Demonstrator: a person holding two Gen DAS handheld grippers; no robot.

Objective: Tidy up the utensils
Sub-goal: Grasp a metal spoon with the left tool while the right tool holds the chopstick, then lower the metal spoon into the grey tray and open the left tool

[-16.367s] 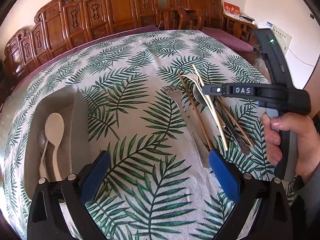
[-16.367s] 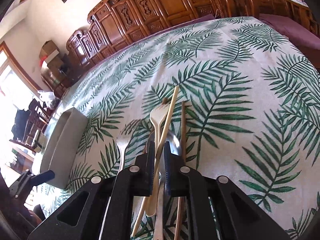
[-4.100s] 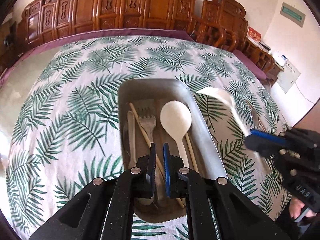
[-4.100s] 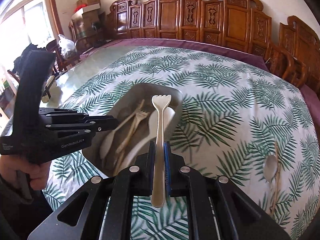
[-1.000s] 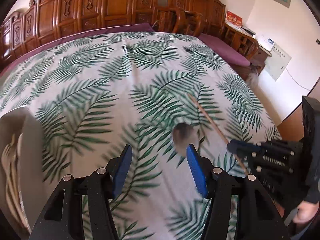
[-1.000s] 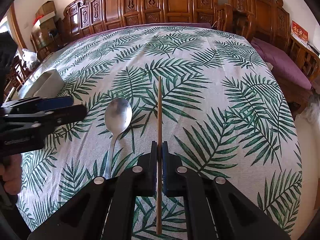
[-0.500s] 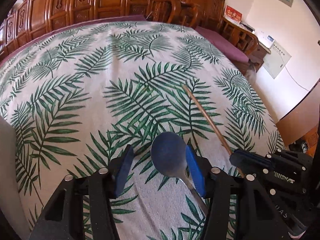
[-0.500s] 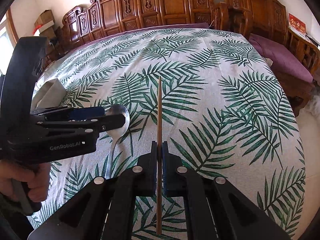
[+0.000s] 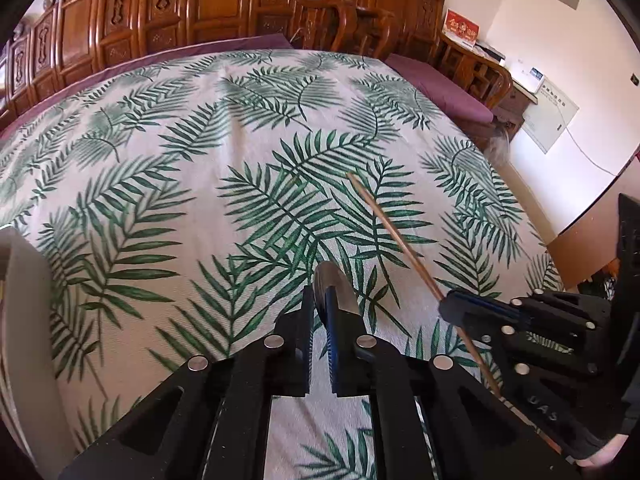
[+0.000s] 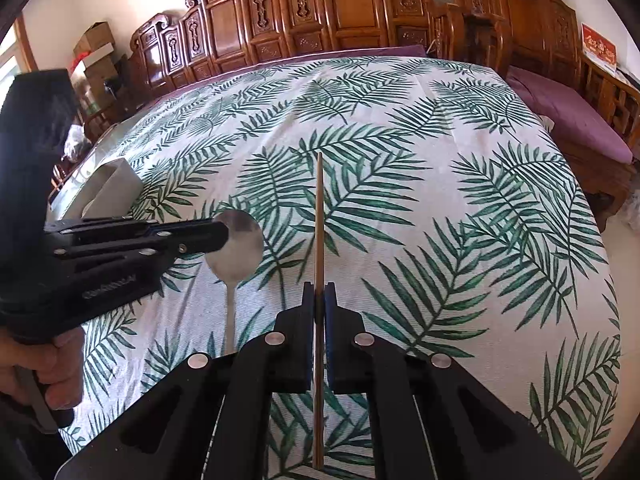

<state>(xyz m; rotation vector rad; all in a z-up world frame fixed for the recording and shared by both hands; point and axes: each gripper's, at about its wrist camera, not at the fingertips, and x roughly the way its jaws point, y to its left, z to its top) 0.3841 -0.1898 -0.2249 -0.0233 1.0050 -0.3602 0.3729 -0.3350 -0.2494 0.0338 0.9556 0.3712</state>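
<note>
— Where's the shiny metal spoon (image 10: 236, 246)?

— Its bowl sits between the jaws of the left gripper (image 9: 320, 304), which are clenched on it; its handle runs toward the near edge of the leaf-print cloth surface (image 10: 460, 208).

— And the thin brown wooden chopstick (image 10: 319, 240)?

— Pinched between the jaws of the right gripper (image 10: 319, 300), tip pointing far. It's just right of the spoon.

— The grey tray (image 10: 110, 194)?

— Far left, well apart from both.
</note>
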